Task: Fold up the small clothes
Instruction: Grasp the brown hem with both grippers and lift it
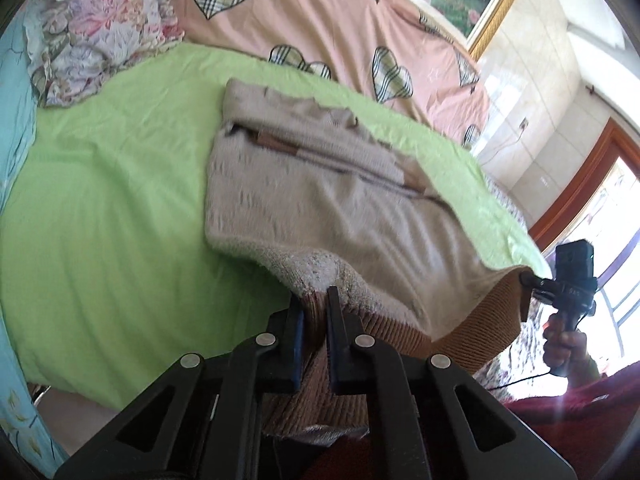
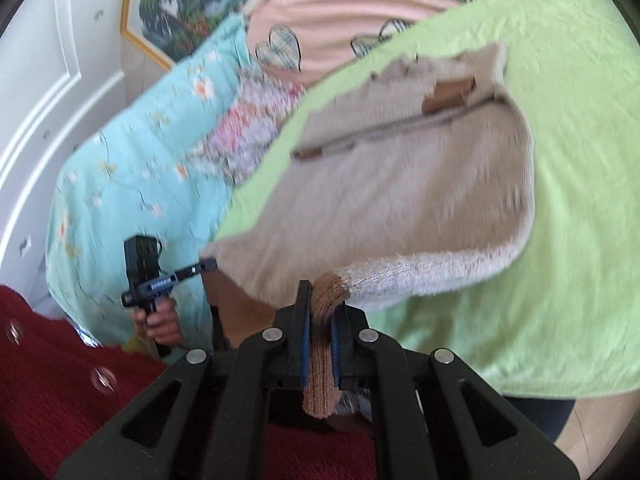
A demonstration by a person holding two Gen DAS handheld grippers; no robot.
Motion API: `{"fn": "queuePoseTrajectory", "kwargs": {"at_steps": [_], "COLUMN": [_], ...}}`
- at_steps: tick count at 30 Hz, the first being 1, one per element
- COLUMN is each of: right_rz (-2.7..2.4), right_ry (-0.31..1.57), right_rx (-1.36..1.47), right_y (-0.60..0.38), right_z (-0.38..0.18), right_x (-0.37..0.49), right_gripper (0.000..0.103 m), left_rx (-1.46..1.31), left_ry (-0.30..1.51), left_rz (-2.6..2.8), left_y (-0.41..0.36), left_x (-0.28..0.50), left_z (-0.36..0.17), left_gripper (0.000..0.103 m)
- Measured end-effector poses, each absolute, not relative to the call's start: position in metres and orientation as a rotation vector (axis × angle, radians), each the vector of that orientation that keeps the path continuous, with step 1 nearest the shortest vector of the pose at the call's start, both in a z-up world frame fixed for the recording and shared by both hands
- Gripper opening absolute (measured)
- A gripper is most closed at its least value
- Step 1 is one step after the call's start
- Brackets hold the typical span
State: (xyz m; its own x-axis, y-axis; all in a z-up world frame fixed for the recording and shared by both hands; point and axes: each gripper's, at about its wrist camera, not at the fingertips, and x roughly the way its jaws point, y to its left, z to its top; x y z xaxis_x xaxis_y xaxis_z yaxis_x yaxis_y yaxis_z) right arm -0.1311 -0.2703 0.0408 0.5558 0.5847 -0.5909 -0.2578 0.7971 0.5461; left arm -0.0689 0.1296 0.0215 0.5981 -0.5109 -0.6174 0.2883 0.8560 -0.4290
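Observation:
A beige knit sweater with a brown ribbed hem lies on a green sheet on the bed; its near end is lifted. My left gripper is shut on the brown hem at one corner. My right gripper is shut on the brown hem at the other corner, and the sweater stretches away from it over the green sheet. Each gripper shows in the other's view: the right one at the far hem corner, the left one likewise.
A pink quilt with plaid hearts lies at the far side of the bed. A floral pillow and a light blue floral quilt lie beside the sheet. A framed picture hangs on the wall. The person's red sweater is close below.

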Motion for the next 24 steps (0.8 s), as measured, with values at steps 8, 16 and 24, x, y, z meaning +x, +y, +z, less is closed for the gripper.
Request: {"fn": "queuePoseTrajectory", "kwargs": {"at_steps": [8, 16, 24], "right_rz": [0.477, 0.425, 0.370], "right_ry": [0.766, 0.681, 0.594], "right_rx": [0.473, 0.505, 0.464], "right_y": [-0.286, -0.307, -0.313], "right_z": [0.057, 0.073, 0.095], "right_x": [-0.110, -0.088, -0.032], "right_gripper": [0.009, 0.009, 0.009], "left_rx": [-0.370, -0.441, -0.459], "left_ry": [0.740, 0.652, 0.593], "left_rz": [-0.478, -0.465, -0.430], "left_y": [0.122, 0.118, 0.112], "left_x": [-0.043, -0.013, 0.042], "left_z": [0.044, 0.057, 0.075], "left_gripper": [0.007, 0.007, 0.007]}}
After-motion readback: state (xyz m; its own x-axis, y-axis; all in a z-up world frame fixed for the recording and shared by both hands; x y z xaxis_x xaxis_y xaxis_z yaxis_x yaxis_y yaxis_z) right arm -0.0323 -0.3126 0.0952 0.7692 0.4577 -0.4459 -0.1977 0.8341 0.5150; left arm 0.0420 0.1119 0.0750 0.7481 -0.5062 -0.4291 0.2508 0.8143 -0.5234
